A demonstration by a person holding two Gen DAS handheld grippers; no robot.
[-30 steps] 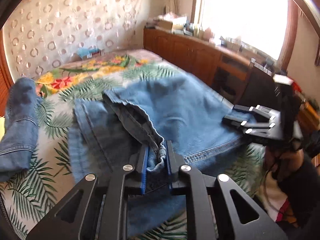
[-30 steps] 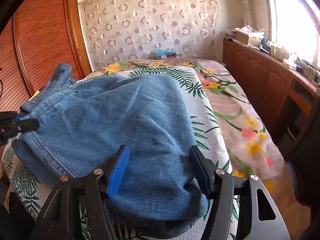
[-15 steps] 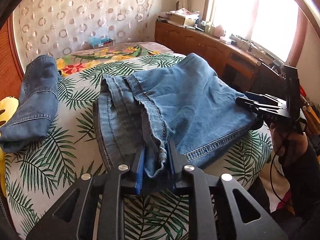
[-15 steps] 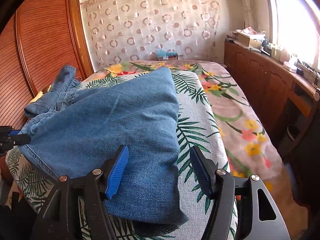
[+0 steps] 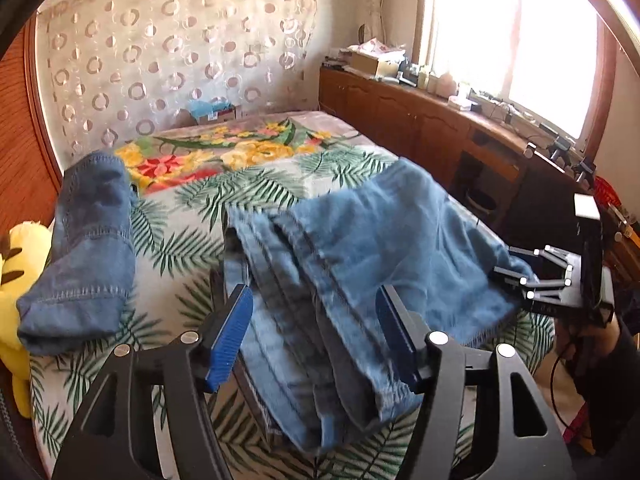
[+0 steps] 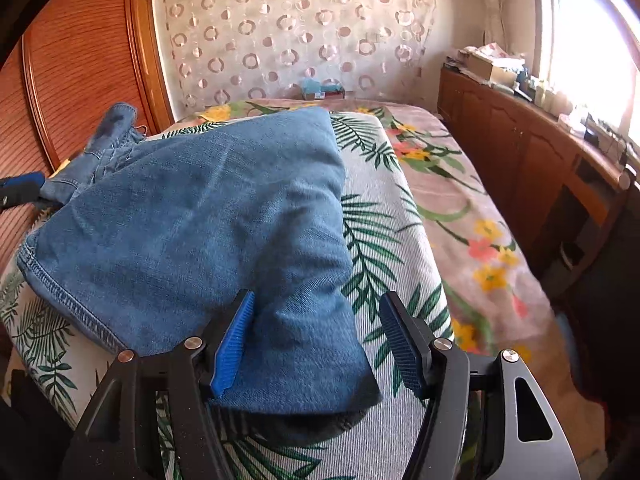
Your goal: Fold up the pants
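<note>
Both grippers are let go on my end right now. The left gripper (image 5: 312, 332) has its jaws spread wide with nothing pinched, hanging just over the bunched waistband end of the jeans (image 5: 360, 264). The right gripper (image 6: 316, 340) is spread apart too, its blue pads (image 6: 234, 344) either side of the folded denim corner near the bed's edge, but I can't tell if they actually touch the cloth.

The jeans lie folded across the palm-leaf bedspread (image 5: 188, 240), stacked layers showing at my left side, hem stitching along the near edge in the right view. A second, darker pair of jeans (image 5: 88, 248) sits well apart toward the headboard side, next to a yellow plush toy (image 5: 16, 264). Wooden cabinets (image 6: 520, 152) run along the window wall.
</note>
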